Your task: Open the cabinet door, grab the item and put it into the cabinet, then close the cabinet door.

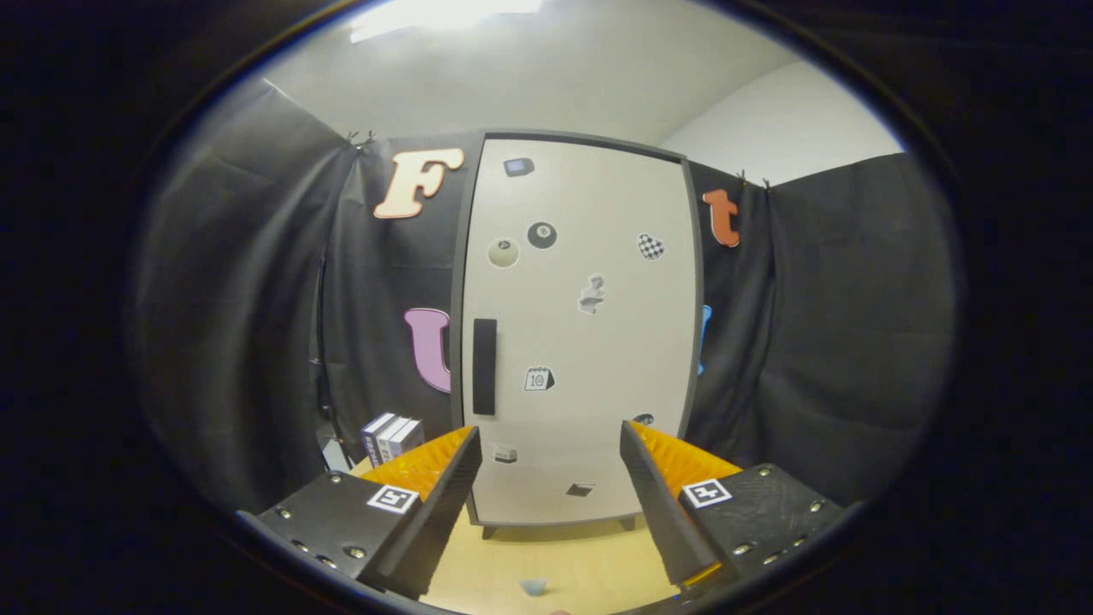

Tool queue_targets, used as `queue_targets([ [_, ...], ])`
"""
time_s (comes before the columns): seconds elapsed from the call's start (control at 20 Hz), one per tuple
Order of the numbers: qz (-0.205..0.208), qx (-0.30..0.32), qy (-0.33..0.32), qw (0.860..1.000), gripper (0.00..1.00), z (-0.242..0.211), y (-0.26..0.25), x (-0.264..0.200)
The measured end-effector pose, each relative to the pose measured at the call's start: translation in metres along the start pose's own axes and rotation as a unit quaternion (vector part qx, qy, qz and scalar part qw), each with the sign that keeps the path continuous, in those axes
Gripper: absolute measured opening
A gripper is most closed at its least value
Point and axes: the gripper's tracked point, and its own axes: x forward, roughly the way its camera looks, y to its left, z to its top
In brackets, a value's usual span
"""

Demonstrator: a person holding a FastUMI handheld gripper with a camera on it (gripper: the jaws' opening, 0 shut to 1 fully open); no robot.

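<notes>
So nothing is done yet: the cabinet door [581,333] is closed, the gripper [551,448] gapes wide and empty, and the small item [533,586] lies on the surface [564,559] between its fingers.

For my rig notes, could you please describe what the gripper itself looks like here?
The gripper has two wedge-shaped fingers with ribbed inner faces. Each sits on a black textured block with silver screws and a square black-and-white marker on top.

I see the cabinet [581,333] standing on the surface [564,568] beyond my tool's [551,495] spread fingers, door closed; books [391,436] left of it.
</notes>
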Motion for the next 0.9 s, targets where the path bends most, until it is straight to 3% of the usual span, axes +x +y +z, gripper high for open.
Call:
queue_targets([
  [0.5, 0.052, 0.011, 0.003, 0.999, 0.97, -0.007, 0.056, 0.104],
  [0.9, 0.067, 0.027, 0.001, 0.997, 0.97, -0.008, 0.086, 0.168],
])
